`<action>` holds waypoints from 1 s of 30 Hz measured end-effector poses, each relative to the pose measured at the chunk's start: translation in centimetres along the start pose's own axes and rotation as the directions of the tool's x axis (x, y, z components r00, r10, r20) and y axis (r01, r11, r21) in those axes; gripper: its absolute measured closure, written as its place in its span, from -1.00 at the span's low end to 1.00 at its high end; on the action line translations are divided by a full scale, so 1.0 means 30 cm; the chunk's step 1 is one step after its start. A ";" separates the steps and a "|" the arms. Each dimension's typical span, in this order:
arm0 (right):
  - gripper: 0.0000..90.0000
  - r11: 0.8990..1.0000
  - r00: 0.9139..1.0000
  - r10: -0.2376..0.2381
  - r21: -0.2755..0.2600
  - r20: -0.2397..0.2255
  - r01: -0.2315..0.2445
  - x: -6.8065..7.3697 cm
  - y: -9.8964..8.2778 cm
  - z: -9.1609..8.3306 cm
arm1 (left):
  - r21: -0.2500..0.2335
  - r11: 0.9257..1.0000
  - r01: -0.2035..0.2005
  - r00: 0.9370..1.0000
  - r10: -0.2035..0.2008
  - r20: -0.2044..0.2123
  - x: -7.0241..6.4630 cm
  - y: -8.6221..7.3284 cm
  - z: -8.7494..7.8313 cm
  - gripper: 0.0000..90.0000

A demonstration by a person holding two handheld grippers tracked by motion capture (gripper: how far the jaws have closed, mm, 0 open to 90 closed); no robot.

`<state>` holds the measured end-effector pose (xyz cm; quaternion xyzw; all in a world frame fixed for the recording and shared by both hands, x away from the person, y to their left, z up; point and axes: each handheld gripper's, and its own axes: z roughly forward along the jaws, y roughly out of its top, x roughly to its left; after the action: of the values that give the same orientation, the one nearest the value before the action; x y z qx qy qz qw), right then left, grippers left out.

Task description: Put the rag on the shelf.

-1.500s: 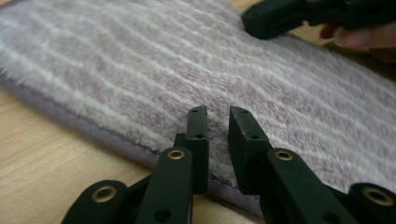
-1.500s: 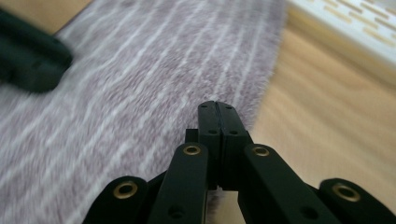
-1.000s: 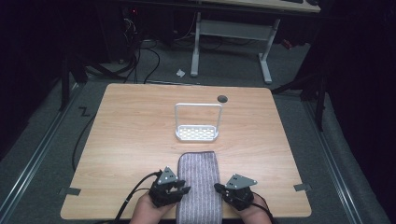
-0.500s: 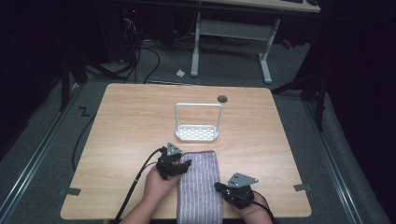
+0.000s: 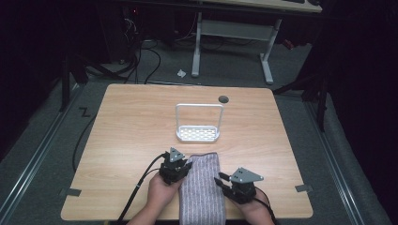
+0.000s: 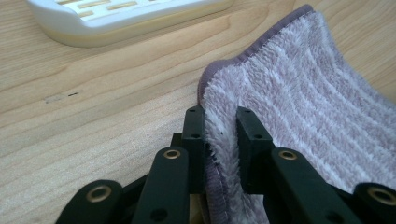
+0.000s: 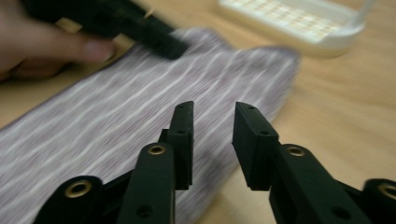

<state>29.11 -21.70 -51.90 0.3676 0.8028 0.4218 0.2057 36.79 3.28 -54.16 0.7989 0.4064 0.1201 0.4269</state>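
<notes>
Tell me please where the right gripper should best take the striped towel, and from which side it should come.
Probably at the towel's right long edge, coming in low from the right. The towel lies flat, so only its edge gives the jaws something to close on. The right gripper is open beside that edge; the left gripper pinches the opposite edge near the far corner.

A long, folded towel (image 5: 202, 187) of fluffy mauve cloth with thin white stripes lies flat near the front edge of a wooden table (image 5: 131, 122), its length running away from the person. Its far end stops just short of a small white slotted rack (image 5: 198, 133) with an upright wire hoop. The towel's left edge is lifted slightly, showing a darker purple hem.
</notes>
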 end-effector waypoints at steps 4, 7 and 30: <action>0.45 0.999 0.995 0.046 -0.033 0.089 -0.043 -0.064 0.056 0.036 | 0.000 1.000 -0.002 1.000 0.002 -0.001 -0.001 0.000 0.000 0.69; 0.46 0.995 0.989 0.100 -0.025 0.108 -0.098 -0.103 0.083 0.074 | 0.000 1.000 0.002 1.000 -0.002 0.002 0.001 0.000 0.000 0.69; 0.73 0.982 0.984 0.151 0.100 0.094 -0.160 -0.110 0.062 0.216 | -0.002 0.999 0.039 0.999 -0.039 0.028 0.017 -0.002 -0.004 0.68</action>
<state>36.17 -20.12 -53.92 0.4577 0.7834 0.3768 0.1867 37.01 3.75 -54.21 0.7919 0.4159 0.1011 0.4355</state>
